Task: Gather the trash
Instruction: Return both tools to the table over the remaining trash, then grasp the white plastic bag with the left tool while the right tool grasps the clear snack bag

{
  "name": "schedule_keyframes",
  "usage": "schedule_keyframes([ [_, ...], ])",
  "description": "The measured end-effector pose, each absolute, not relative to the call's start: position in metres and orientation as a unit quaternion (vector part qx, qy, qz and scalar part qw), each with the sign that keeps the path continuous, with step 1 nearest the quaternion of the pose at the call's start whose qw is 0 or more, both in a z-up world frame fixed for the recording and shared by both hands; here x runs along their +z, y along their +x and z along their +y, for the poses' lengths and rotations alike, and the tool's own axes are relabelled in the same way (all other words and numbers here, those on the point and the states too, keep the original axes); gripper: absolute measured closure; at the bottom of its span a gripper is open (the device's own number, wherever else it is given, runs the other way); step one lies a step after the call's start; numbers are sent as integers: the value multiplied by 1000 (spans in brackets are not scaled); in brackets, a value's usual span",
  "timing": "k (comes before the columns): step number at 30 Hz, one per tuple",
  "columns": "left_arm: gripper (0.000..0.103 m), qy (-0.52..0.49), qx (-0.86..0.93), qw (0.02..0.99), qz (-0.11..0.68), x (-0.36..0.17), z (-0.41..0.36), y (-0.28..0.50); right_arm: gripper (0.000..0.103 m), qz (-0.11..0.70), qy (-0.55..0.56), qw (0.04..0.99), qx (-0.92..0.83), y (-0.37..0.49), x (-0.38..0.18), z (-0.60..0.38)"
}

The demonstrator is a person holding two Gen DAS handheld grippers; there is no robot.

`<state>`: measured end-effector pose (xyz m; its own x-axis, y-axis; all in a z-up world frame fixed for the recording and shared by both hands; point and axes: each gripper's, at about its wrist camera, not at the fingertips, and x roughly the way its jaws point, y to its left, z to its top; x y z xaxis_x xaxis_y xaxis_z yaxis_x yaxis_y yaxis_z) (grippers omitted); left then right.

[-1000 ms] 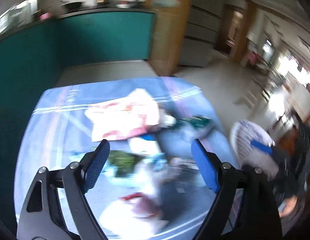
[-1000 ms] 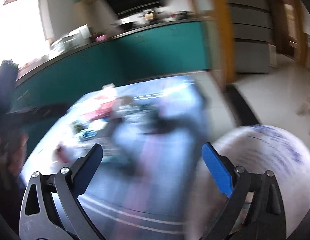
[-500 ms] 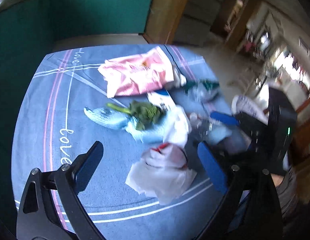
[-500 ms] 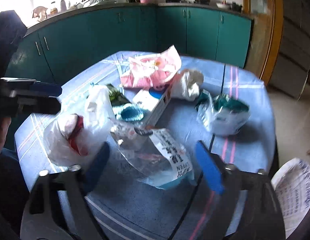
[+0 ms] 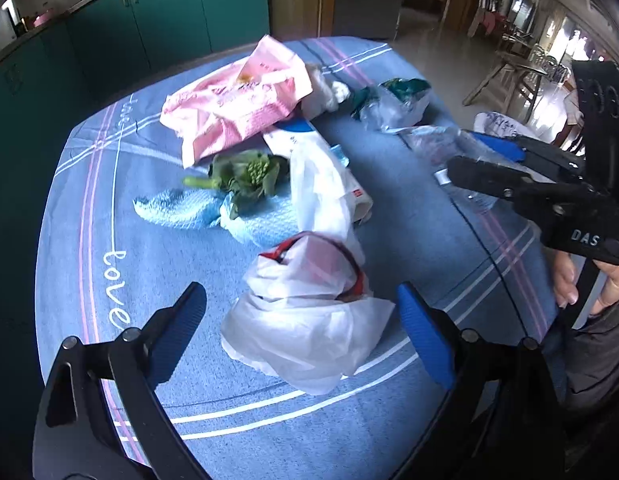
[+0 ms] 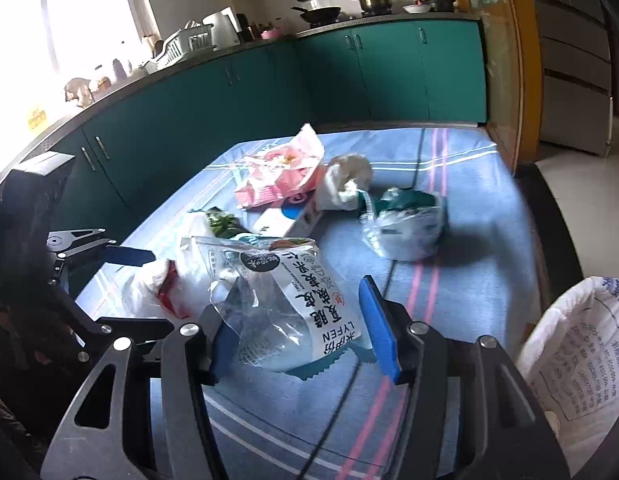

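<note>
Trash lies on a blue tablecloth. My left gripper is open, its blue fingers on either side of a white plastic bag with red inside. My right gripper is open around a clear printed food bag, which sits between its fingers; it also shows in the left wrist view. Further back lie a pink package, a green vegetable on a light blue cloth, a white carton, a crumpled tissue and a green-and-clear bag.
A white woven sack stands open off the table's right side. Teal kitchen cabinets run behind the table. Wooden chairs stand on the tiled floor to the right. A black cable crosses the cloth.
Both grippers have moved in lower over the table. The left now brackets the white bag; the right has narrowed and moved forward around the clear printed bag.
</note>
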<state>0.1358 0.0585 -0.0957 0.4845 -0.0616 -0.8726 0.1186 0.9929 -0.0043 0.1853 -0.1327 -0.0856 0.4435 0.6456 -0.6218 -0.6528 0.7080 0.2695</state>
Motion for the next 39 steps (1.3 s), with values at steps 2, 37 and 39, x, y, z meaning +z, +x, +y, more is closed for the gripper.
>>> schedule_keyframes([
  [2, 8, 24, -49, 860, 508, -97, 60, 138, 28, 366, -7, 846, 387, 185, -87, -131],
  [37, 8, 31, -27, 843, 537, -115, 60, 143, 10, 397, -70, 818, 410, 173, -108, -100],
  [39, 8, 35, -29, 842, 537, -116, 58, 143, 10, 395, -77, 815, 416, 170, -108, -97],
])
